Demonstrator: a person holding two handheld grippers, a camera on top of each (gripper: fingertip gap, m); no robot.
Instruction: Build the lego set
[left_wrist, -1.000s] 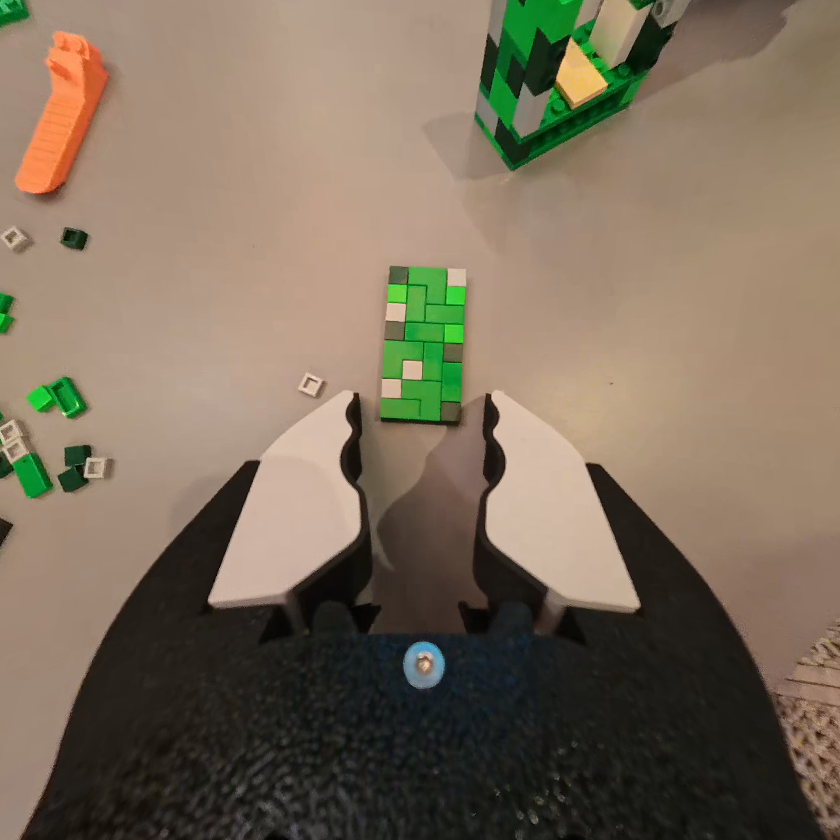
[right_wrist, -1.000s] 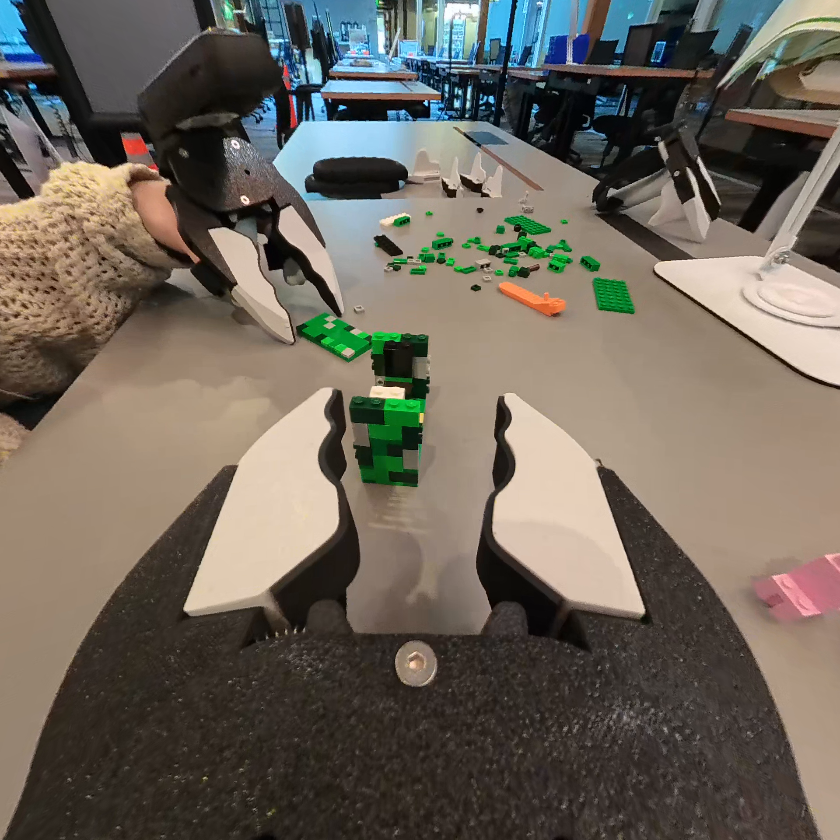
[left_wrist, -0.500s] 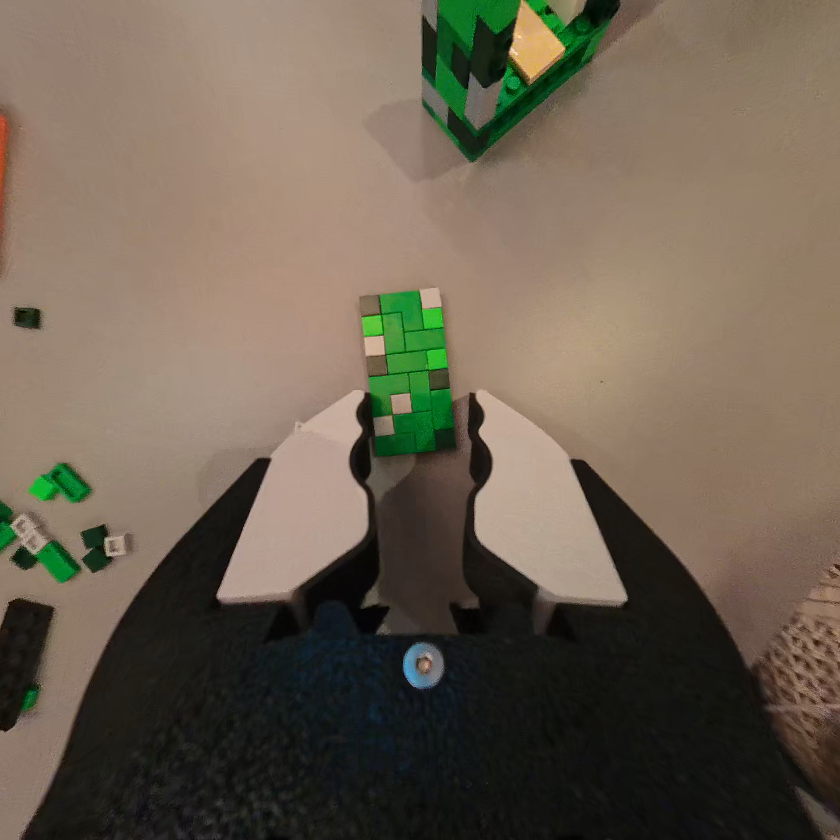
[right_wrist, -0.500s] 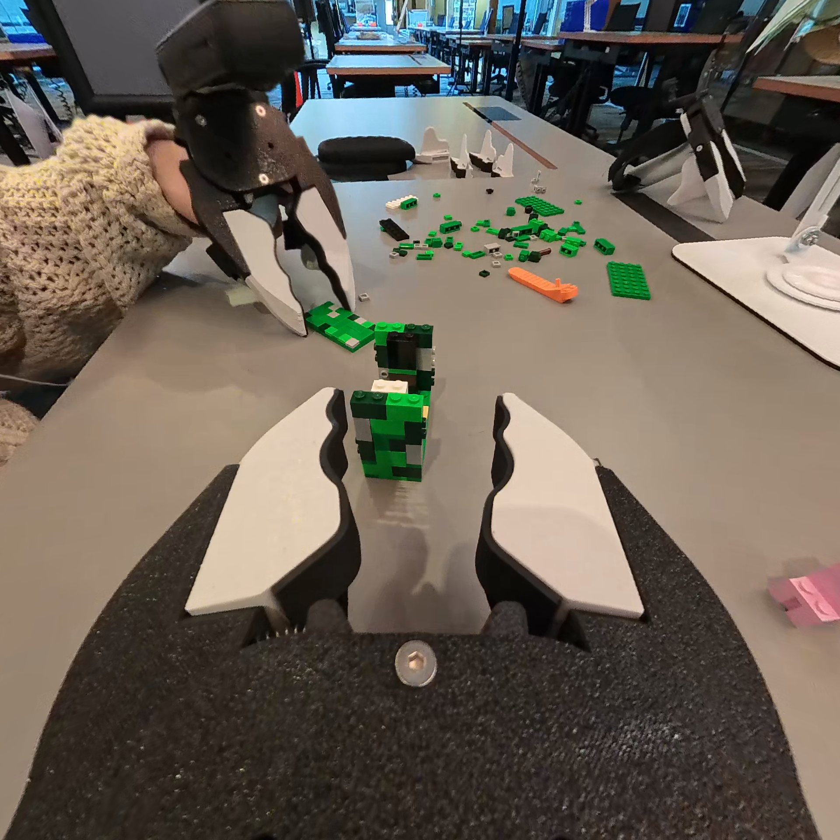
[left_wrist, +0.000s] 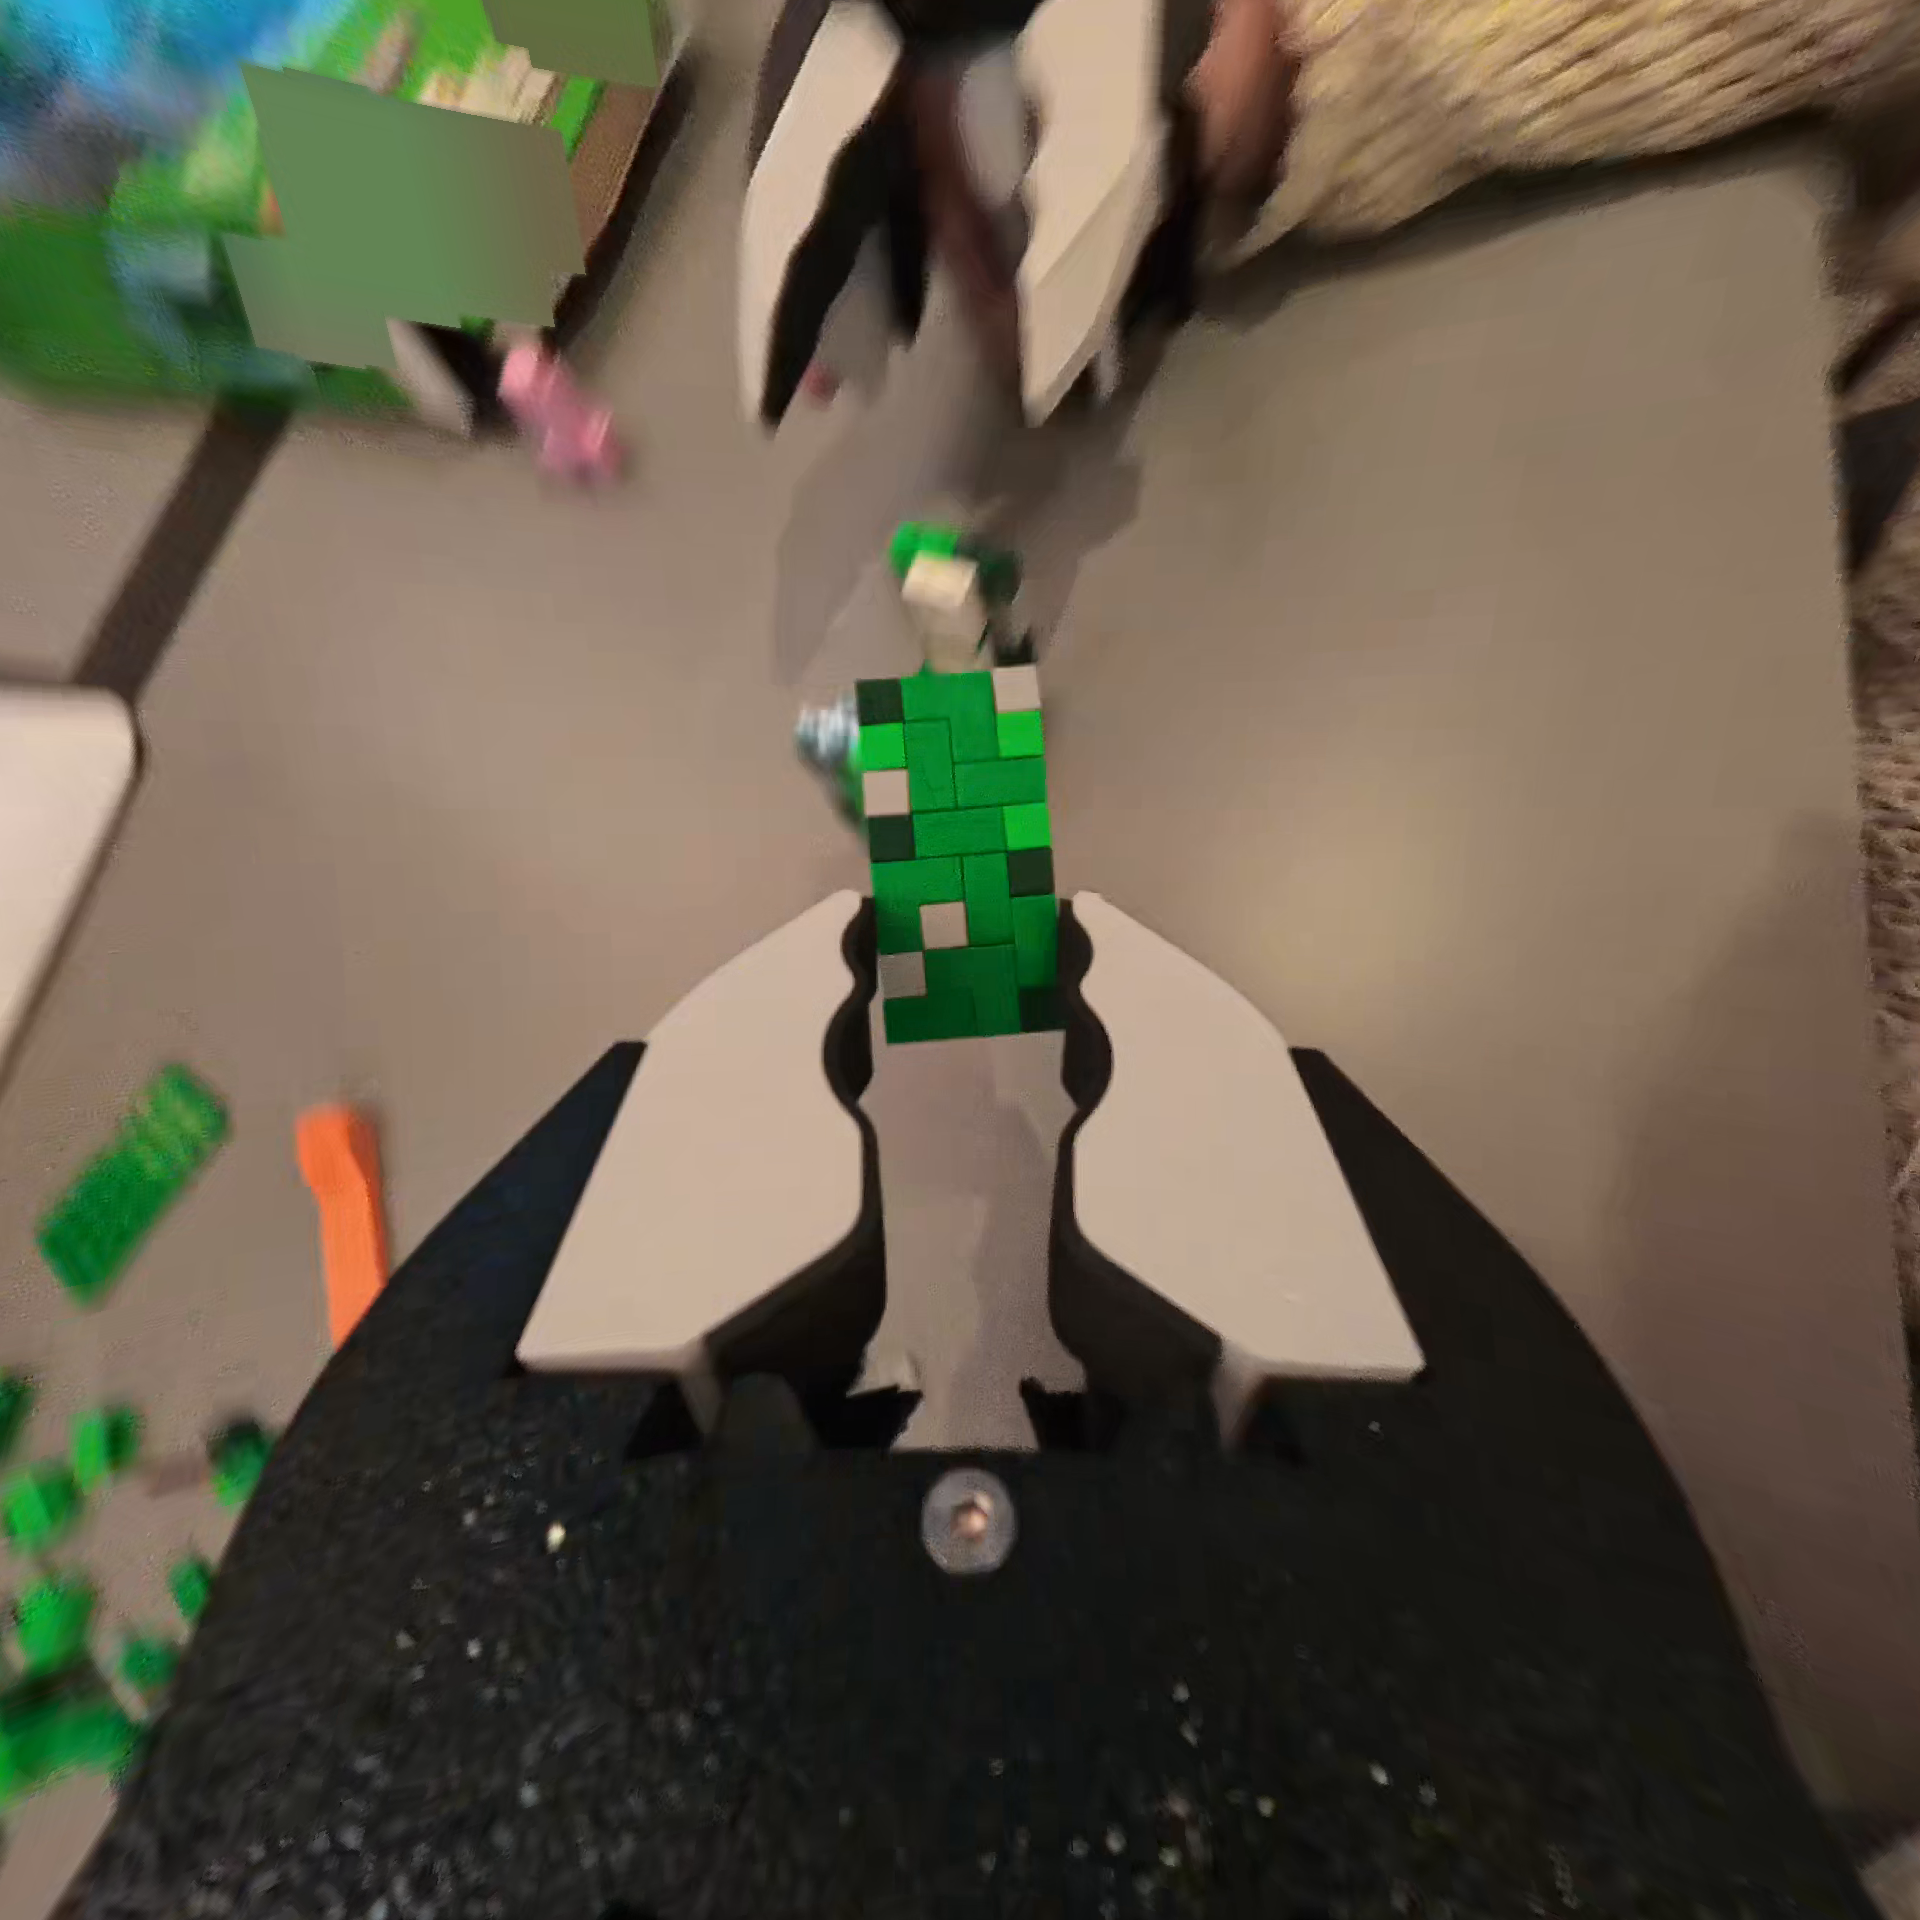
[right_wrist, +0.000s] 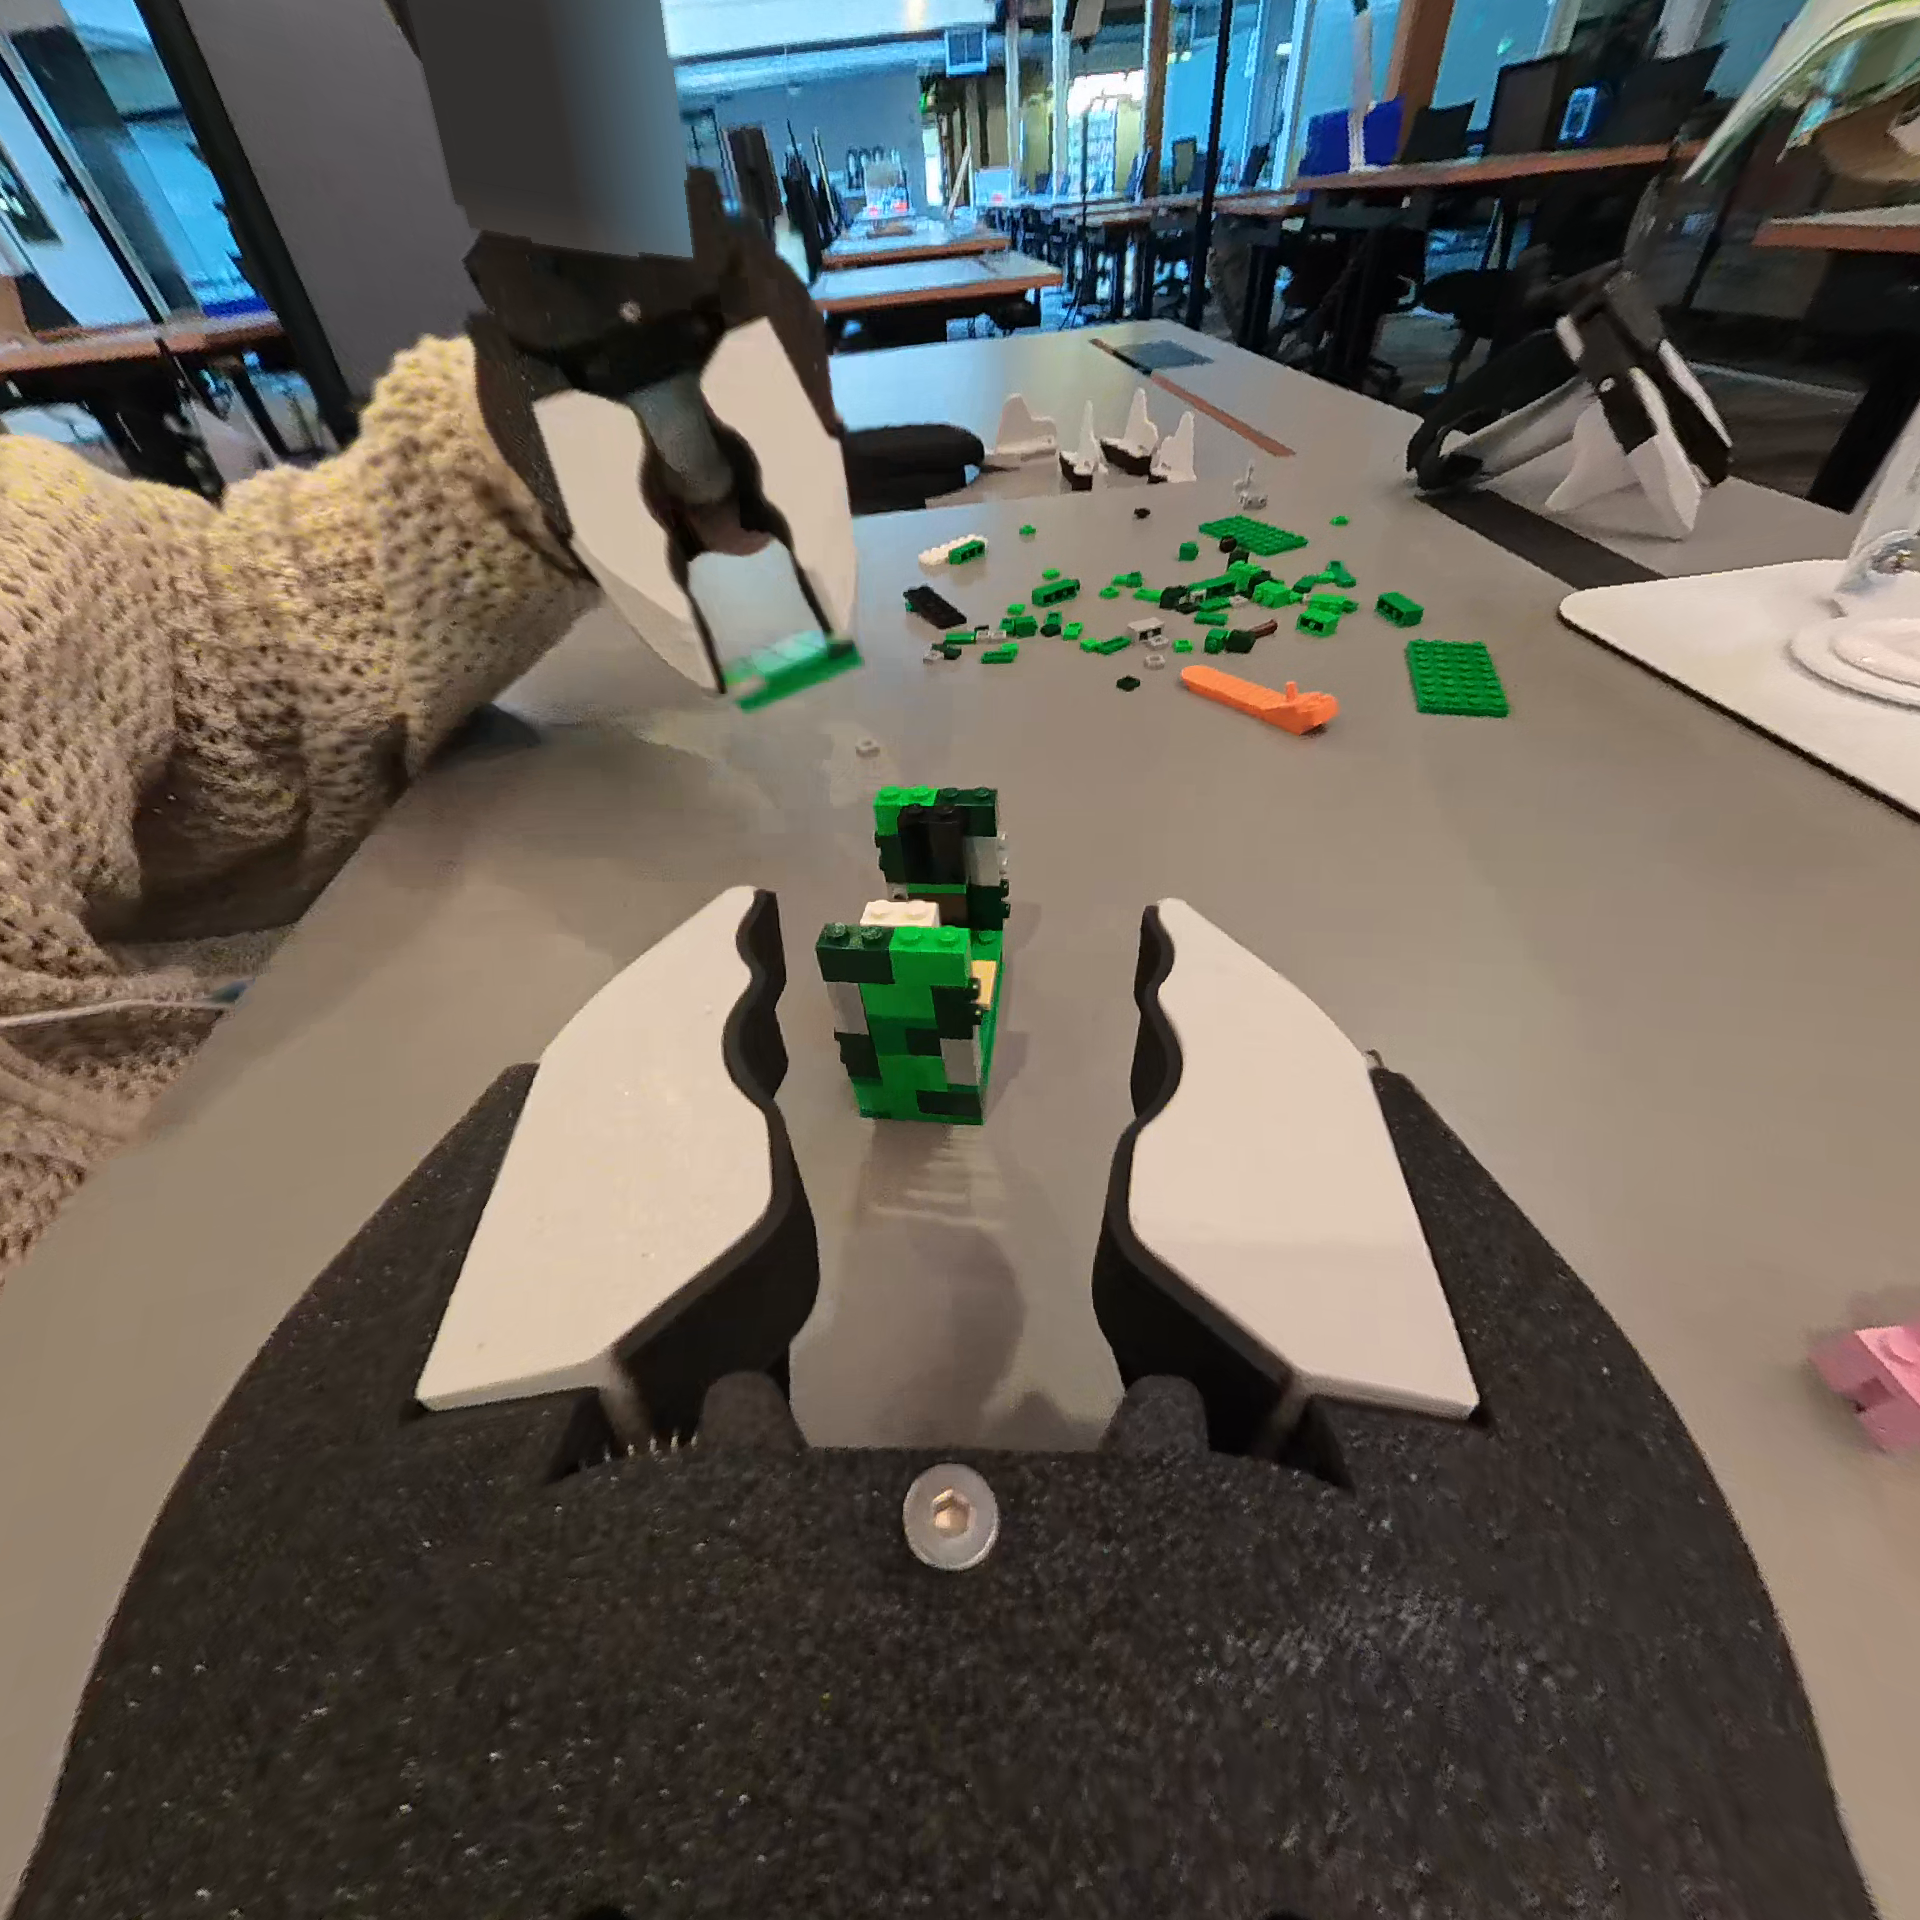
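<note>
My left gripper (left_wrist: 964, 914) is shut on a flat green tiled panel (left_wrist: 961, 852) and holds it in the air above the table; it also shows in the right wrist view (right_wrist: 790, 665) with the panel (right_wrist: 795, 665) at its tips. A green, black and white brick build (right_wrist: 920, 997) stands upright on the grey table, blurred in the left wrist view (left_wrist: 951, 597). My right gripper (right_wrist: 951, 935) is open, its fingers either side of the build without touching it. It shows at the top of the left wrist view (left_wrist: 914, 384).
An orange brick separator (right_wrist: 1257, 701), a green studded plate (right_wrist: 1455, 677) and several loose green pieces (right_wrist: 1195, 603) lie farther back. A pink piece (right_wrist: 1870, 1371) lies at the right. A white lamp base (right_wrist: 1745, 655) sits at the far right. A knit sleeve (right_wrist: 208, 644) is at the left. Left tips to right tips: about 12 cm. About 15 cm separates my right fingertips from the pink piece (right_wrist: 1870, 1371). Look for it in the left wrist view (left_wrist: 612, 444) too.
My left gripper has closed on the green panel and lifted it off the table, swinging round to face the build. The right gripper has stayed open around the build.
</note>
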